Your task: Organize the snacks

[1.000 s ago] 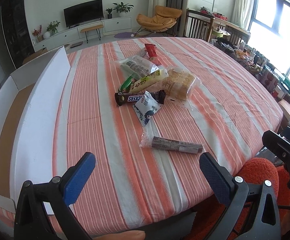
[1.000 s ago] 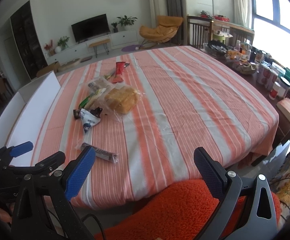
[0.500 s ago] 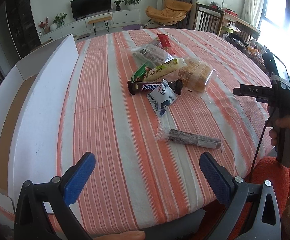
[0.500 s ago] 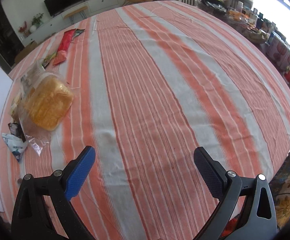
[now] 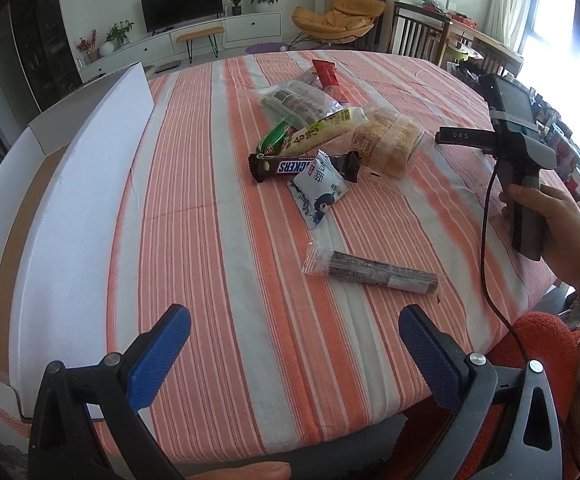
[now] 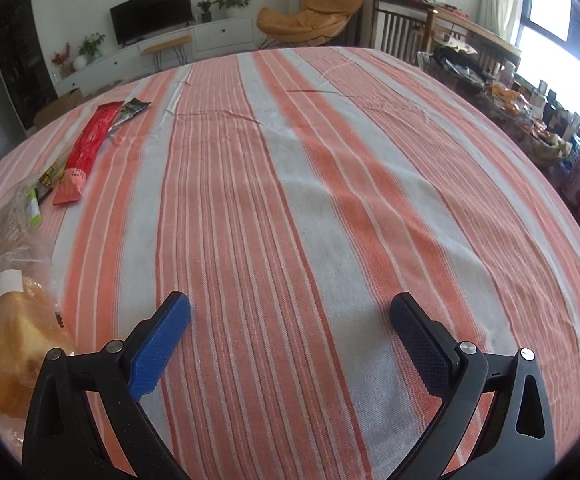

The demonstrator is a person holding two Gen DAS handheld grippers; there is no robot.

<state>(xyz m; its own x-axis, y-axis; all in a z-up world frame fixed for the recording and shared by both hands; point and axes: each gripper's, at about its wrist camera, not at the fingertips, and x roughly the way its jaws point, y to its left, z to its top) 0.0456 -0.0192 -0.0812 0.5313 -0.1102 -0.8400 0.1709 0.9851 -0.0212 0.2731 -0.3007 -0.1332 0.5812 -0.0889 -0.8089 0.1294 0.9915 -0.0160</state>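
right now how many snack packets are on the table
7 visible: red packet farthest; clear dark-snack bag; green packet; pale long packet; bagged bread; Snickers bar under white-blue packet; dark roll nearest, making 8. Some may hide beneath.

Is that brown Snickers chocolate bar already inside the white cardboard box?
No, the brown Snickers chocolate bar lies on the striped tablecloth among other snacks, apart from the white cardboard box.

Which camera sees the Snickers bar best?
The left wrist view. The Snickers bar lies there in plain sight on the striped cloth, its label readable, a white packet overlapping one end. The right wrist view does not show it at all.
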